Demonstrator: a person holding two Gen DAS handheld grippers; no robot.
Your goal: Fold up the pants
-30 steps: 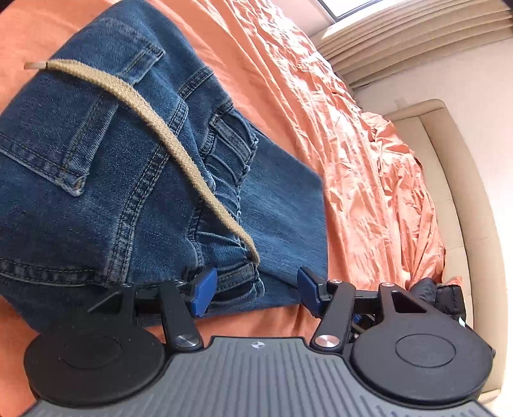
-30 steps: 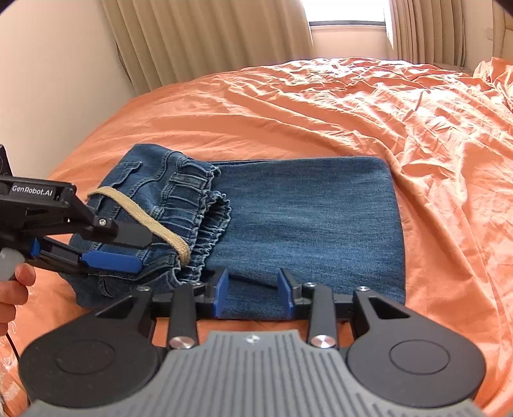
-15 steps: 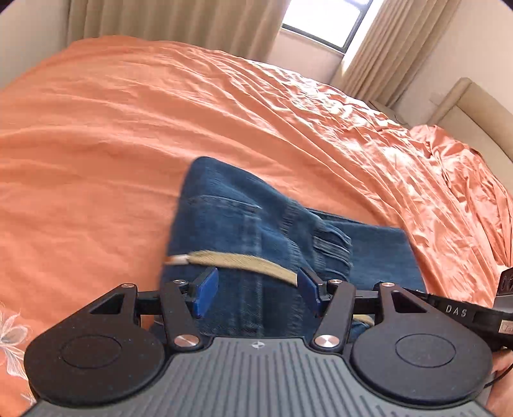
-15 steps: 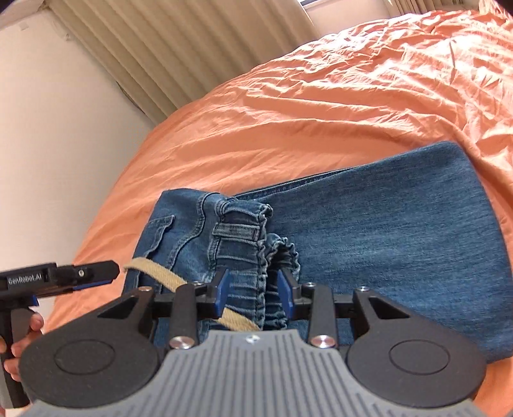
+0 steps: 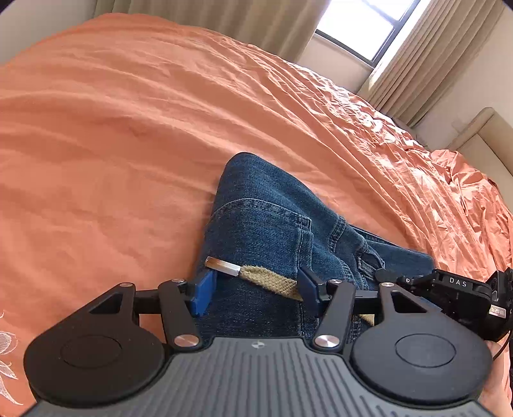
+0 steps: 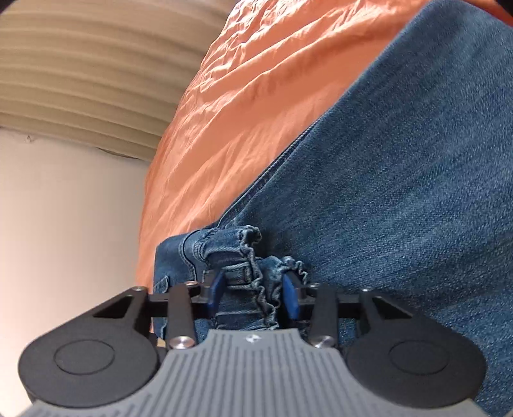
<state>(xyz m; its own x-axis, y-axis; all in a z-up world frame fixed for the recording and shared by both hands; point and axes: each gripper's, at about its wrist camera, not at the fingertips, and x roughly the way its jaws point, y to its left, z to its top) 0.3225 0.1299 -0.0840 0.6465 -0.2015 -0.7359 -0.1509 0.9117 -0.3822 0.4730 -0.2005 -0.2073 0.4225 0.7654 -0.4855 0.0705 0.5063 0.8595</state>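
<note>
Blue jeans (image 5: 272, 218) lie folded on the orange bed sheet (image 5: 128, 128). A beige drawstring (image 5: 266, 282) with a metal tip (image 5: 222, 266) runs across the denim between my left gripper's (image 5: 256, 292) fingers. That gripper is open and hovers over the pocket end without pinching anything. The black body of the right gripper (image 5: 458, 288) shows at the right edge. In the right wrist view, the right gripper (image 6: 253, 293) is rolled and low on the jeans (image 6: 400, 192). Its jaws are closing on the gathered elastic waistband (image 6: 253, 272), which fills the gap between the blue pads.
The crumpled orange sheet (image 6: 240, 96) spreads widely around the jeans. Beige curtains (image 6: 80, 64) and a pale wall (image 6: 64, 208) lie beyond the bed's edge. A window (image 5: 362, 25) and a cream headboard (image 5: 481, 134) stand at the far side. A hand (image 5: 500, 369) shows at the lower right.
The right gripper has sunk and rolled onto the waistband, and its jaws have narrowed around it. The left gripper swung toward the pocket end; the drawstring tip now lies between its fingers.
</note>
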